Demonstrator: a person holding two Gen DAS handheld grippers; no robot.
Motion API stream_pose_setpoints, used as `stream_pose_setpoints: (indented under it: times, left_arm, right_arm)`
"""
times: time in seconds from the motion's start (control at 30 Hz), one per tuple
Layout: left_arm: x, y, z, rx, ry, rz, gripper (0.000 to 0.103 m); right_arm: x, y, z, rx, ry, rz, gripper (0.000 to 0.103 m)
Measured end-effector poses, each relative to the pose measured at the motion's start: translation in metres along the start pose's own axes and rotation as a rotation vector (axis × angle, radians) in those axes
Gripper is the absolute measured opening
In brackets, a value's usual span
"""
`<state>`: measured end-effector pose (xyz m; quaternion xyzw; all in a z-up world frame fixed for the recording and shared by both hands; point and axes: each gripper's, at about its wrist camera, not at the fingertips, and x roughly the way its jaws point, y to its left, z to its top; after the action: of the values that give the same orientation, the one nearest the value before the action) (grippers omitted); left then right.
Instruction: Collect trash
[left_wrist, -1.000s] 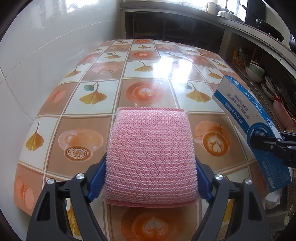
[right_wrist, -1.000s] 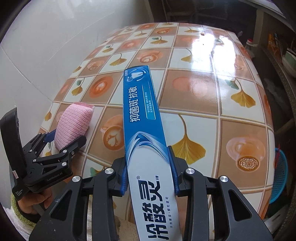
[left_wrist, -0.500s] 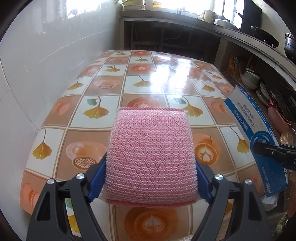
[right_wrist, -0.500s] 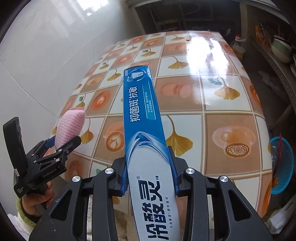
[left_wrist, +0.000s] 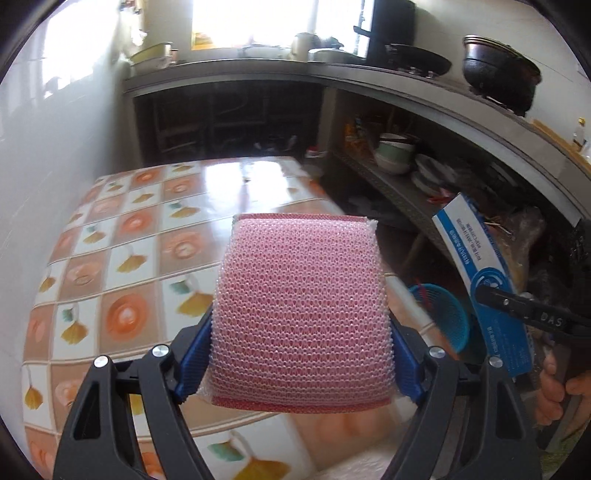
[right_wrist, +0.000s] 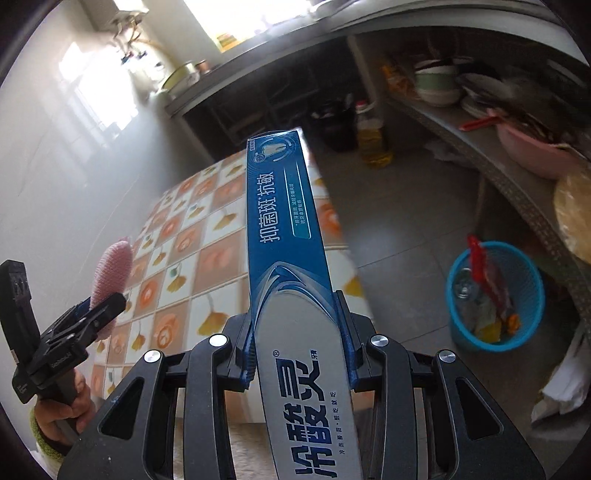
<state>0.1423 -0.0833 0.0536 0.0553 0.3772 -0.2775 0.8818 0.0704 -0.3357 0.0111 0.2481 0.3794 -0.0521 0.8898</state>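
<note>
My left gripper (left_wrist: 299, 354) is shut on a pink mesh scouring sponge (left_wrist: 301, 310), held in the air above the patterned table (left_wrist: 122, 258). My right gripper (right_wrist: 297, 339) is shut on a long blue and white toothpaste box (right_wrist: 286, 236) that sticks out forward over the table's right edge. In the right wrist view the left gripper (right_wrist: 98, 314) with the sponge (right_wrist: 110, 269) shows at the far left. The left wrist view shows the box (left_wrist: 480, 273) at the right with the right gripper's fingers (left_wrist: 524, 310) on it. A blue mesh trash basket (right_wrist: 495, 299) stands on the floor at the right.
The basket (left_wrist: 443, 314) holds a red wrapper and other scraps. Low shelves with bowls and a pink basin (right_wrist: 532, 147) run along the right. A bottle of oil (right_wrist: 373, 136) stands on the grey floor beyond the table. A white wall lies to the left.
Both grippers have risen and swung to the right with the sponge and the box still held. The view has lifted from the tabletop to the kitchen shelves, and the basket now shows whole.
</note>
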Motion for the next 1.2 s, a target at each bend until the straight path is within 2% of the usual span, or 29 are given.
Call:
stream_pose_setpoints:
  times: [0.1, 0.2, 0.3, 0.4, 0.47, 0.63, 0.73, 0.8, 0.83, 0.87, 0.97, 1.07, 1.2]
  left_arm:
    - [0.023, -0.056, 0.015, 0.062, 0.051, -0.153, 0.079]
    - [0.059, -0.109, 0.020, 0.103, 0.152, -0.291, 0.079]
    - [0.104, -0.162, 0.021, 0.135, 0.273, -0.386, 0.079]
    - [0.154, -0.209, 0.016, 0.149, 0.407, -0.433, 0.079]
    - [0.191, -0.238, 0.009, 0.163, 0.494, -0.431, 0.079]
    - [0.270, -0.284, 0.007, 0.166, 0.630, -0.421, 0.079]
    - [0.301, -0.307, 0.014, 0.167, 0.635, -0.408, 0.080]
    - [0.319, -0.319, 0.018, 0.157, 0.631, -0.422, 0.083]
    - [0.328, -0.320, 0.015, 0.155, 0.644, -0.420, 0.092]
    - [0.343, -0.323, 0.011, 0.148, 0.666, -0.408, 0.095]
    - [0.373, -0.318, -0.006, 0.091, 0.723, -0.358, 0.097]
    - [0.381, -0.306, -0.011, -0.008, 0.751, -0.360, 0.097]
    - [0.362, -0.298, -0.002, 0.004, 0.704, -0.379, 0.097]
  right_arm:
    - [-0.018, -0.054, -0.008, 0.112, -0.032, -0.094, 0.034]
    - [-0.026, -0.110, -0.025, 0.230, -0.028, -0.174, 0.034]
    - [-0.021, -0.159, -0.049, 0.341, 0.012, -0.216, 0.034]
    - [-0.006, -0.197, -0.071, 0.427, 0.056, -0.244, 0.034]
    - [0.008, -0.220, -0.080, 0.475, 0.085, -0.259, 0.034]
    - [0.048, -0.264, -0.075, 0.515, 0.140, -0.327, 0.034]
    - [0.064, -0.284, -0.057, 0.510, 0.131, -0.366, 0.035]
    - [0.075, -0.298, -0.047, 0.518, 0.101, -0.397, 0.044]
    - [0.082, -0.305, -0.045, 0.510, 0.082, -0.406, 0.062]
    - [0.091, -0.313, -0.044, 0.500, 0.063, -0.409, 0.074]
    - [0.114, -0.329, -0.059, 0.502, 0.077, -0.442, 0.074]
    - [0.114, -0.326, -0.082, 0.520, 0.085, -0.440, 0.074]
    - [0.094, -0.308, -0.101, 0.480, 0.066, -0.456, 0.074]
